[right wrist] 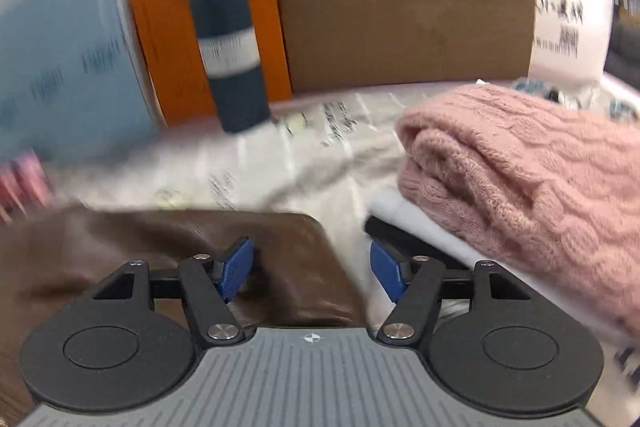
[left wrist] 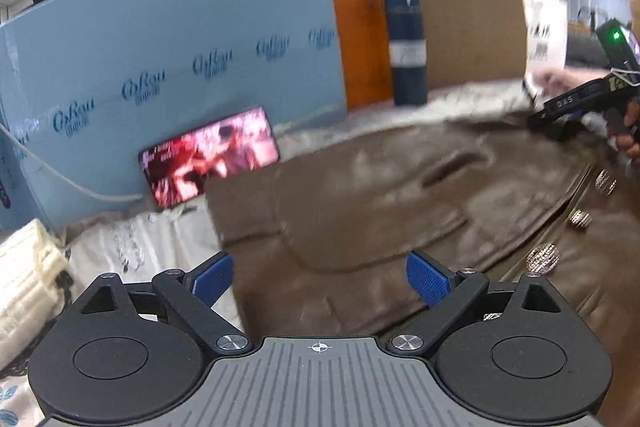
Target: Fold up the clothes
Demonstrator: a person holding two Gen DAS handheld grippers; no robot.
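Note:
A brown leather-like jacket (left wrist: 360,207) with silver buttons (left wrist: 580,217) lies spread on a white printed sheet (left wrist: 132,247). My left gripper (left wrist: 320,279) hangs open over the jacket's near left edge, with nothing pressed between its blue pads. At the far right edge of the left wrist view, a hand holds the right gripper's black body (left wrist: 568,103) over the jacket's far side. In the right wrist view a rounded corner of the brown jacket (right wrist: 180,247) lies below my right gripper (right wrist: 311,271). Its jaws stand apart and the pads do not press on the jacket.
A folded pink knit sweater (right wrist: 520,179) lies on white cloth just right of the right gripper. A dark blue bottle (right wrist: 228,39) stands at the back, before an orange board and cardboard (right wrist: 400,7). A lit phone (left wrist: 208,159) leans on a blue board (left wrist: 180,47). Cream knitwear (left wrist: 24,287) lies left.

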